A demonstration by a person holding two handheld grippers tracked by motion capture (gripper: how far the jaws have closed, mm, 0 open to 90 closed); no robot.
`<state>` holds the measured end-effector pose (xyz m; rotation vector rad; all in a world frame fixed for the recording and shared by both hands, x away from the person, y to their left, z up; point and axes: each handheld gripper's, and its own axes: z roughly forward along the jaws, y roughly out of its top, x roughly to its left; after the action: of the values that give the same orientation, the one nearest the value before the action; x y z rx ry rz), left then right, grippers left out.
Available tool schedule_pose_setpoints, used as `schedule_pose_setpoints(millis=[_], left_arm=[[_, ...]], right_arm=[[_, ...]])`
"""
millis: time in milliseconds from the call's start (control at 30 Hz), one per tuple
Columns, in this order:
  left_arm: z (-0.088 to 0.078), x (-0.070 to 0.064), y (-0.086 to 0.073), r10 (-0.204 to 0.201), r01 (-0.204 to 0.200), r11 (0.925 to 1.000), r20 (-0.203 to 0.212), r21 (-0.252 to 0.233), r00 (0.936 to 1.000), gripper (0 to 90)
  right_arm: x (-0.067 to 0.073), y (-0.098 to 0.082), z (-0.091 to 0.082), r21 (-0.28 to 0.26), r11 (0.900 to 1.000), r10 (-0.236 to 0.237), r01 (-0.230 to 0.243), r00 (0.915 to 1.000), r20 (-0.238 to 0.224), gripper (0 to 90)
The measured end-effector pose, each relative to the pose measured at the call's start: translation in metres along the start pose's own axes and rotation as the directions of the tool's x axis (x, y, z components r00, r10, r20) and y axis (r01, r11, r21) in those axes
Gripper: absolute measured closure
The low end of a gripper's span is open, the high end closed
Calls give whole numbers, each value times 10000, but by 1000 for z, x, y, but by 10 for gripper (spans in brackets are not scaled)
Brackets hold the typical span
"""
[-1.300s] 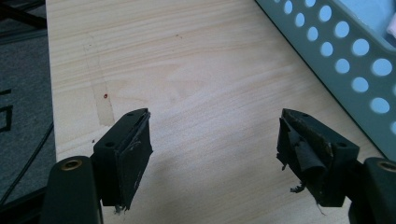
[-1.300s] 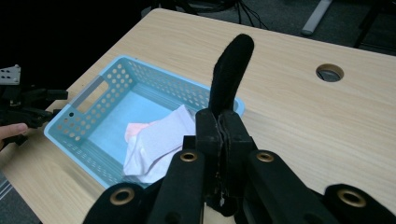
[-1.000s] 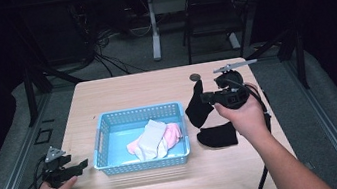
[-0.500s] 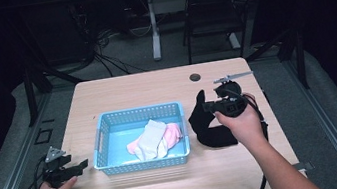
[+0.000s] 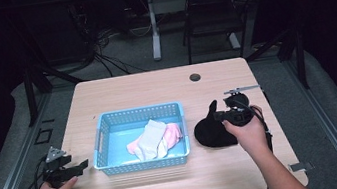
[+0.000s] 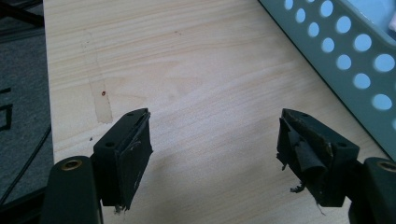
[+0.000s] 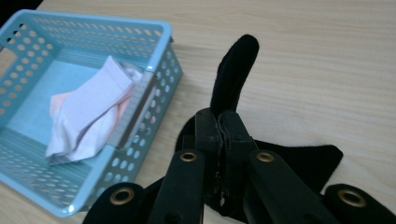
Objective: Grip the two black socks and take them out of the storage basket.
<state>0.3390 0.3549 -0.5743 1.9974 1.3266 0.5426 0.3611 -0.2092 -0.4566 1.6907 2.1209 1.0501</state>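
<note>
A light blue plastic basket (image 5: pixel 99 135) (image 7: pixel 161 70) sits mid-table and holds a white sock (image 5: pixel 148 137) (image 7: pixel 93 100) over a pink one (image 5: pixel 174 132). Just right of it lie black socks (image 5: pixel 210 131) (image 7: pixel 308 161) on the table. My right gripper (image 5: pixel 217 115) (image 7: pixel 224 123) is shut on one black sock (image 7: pixel 233 70), whose end sticks up beyond the jaws. My left gripper (image 5: pixel 82 164) (image 6: pixel 215 149) rests open near the table's left front corner, nothing between its fingers (image 6: pixel 133 144), with the basket wall (image 6: pixel 336 51) to its right.
A dark round grommet (image 5: pixel 195 77) is set in the table's far side. A chair (image 5: pixel 210 12) and table legs stand beyond the far edge. Bare wood (image 5: pixel 125 91) lies behind the basket and along the front edge.
My right gripper has come down and toward me with the black sock, from above the table's right side to the black pile. The left gripper has stayed still.
</note>
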Motion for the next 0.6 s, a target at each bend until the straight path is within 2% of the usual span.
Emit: schedule_pose_setpoints(millis=[33,167,400,533,600], left_arm=[[0,0,0,-3,3,10000,-5,4,10000,259],[0,0,0,2,-2,10000,-9,49,10000,259],[1,0,-1,-6,7,10000,-17,69,10000,259],[2,0,-1,-5,6,10000,-27,60,10000,259],[1,0,-1,-5,5,10000,-33,60,10000,259]], right_arm=[[-4,-3,2,23,9999,165,-165,9999,-5,874],[-15,-13,4,96,9995,307,-311,9988,378,871],[-33,-25,3,180,9969,753,-764,9956,551,859],[-38,-28,4,133,9962,846,-858,9937,731,807],[-40,-29,4,75,9954,949,-958,9924,780,754]])
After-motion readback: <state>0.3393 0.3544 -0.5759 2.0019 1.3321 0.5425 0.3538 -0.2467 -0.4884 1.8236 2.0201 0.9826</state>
